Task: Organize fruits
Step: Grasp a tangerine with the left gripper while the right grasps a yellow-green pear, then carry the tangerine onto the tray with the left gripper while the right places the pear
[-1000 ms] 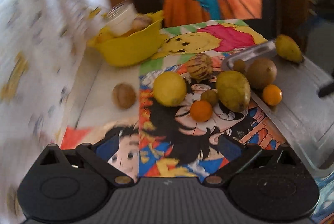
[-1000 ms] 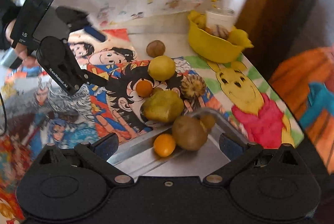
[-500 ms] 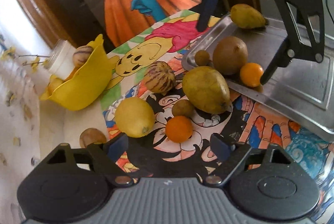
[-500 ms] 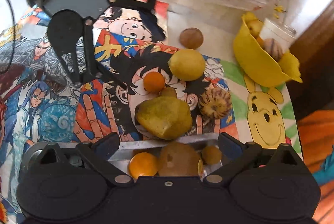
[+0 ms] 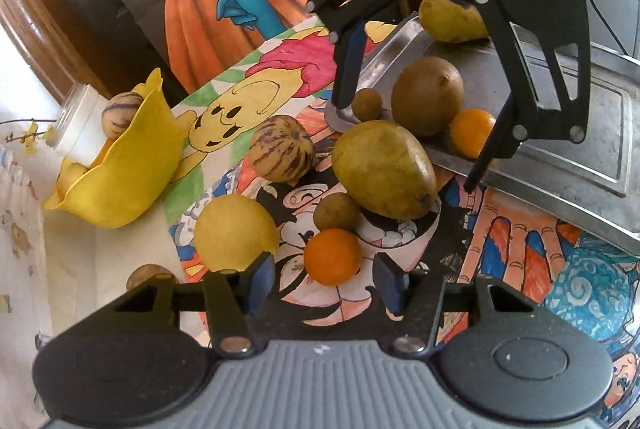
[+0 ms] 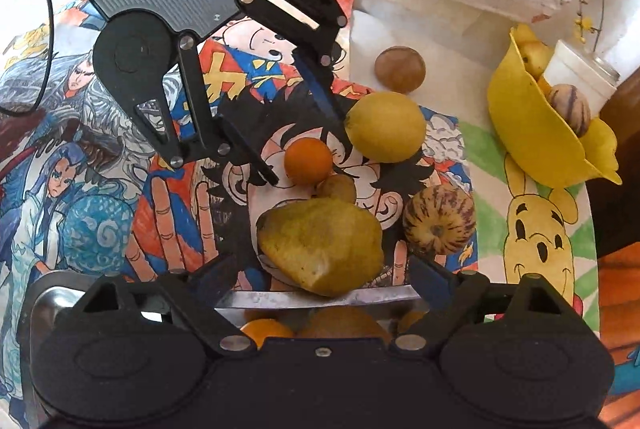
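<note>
Closed in on two fruits at once over the cartoon mat

Left wrist view: left gripper (image 5: 326, 279) jaws just narrowing around the small orange (image 5: 332, 256), pads seemingly not yet pressing; lemon (image 5: 236, 233) just beside one finger, likely to be nudged and rolled. Right wrist view: right gripper (image 6: 320, 279) jaws wide apart, just closing slightly, astride the mango (image 6: 320, 245) at the metal tray (image 6: 320, 299) rim; risked shoving it into the striped fruit (image 6: 439, 220) or slipping off the skin

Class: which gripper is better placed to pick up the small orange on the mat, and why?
Left. The left gripper already straddles the orange, jaws just closing; the right gripper frames the mango.
</note>
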Action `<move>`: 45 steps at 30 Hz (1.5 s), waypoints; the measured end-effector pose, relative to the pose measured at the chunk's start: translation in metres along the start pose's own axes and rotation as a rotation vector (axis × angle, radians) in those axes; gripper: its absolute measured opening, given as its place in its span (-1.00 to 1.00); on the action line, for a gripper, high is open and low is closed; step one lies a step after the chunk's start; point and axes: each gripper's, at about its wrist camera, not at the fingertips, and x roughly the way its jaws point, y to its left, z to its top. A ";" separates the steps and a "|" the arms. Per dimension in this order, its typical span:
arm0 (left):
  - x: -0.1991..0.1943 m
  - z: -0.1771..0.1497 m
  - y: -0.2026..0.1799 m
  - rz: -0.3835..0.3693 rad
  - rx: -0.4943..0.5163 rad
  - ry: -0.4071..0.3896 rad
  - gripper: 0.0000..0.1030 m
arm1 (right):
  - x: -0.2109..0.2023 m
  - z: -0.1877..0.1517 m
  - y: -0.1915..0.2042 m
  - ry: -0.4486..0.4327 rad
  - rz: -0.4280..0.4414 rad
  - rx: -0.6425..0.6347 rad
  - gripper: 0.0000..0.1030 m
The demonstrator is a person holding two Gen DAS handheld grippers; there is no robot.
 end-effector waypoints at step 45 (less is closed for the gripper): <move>-0.003 -0.006 0.002 0.085 -0.328 0.042 -0.36 | 0.025 0.002 -0.003 -0.013 -0.005 0.042 0.39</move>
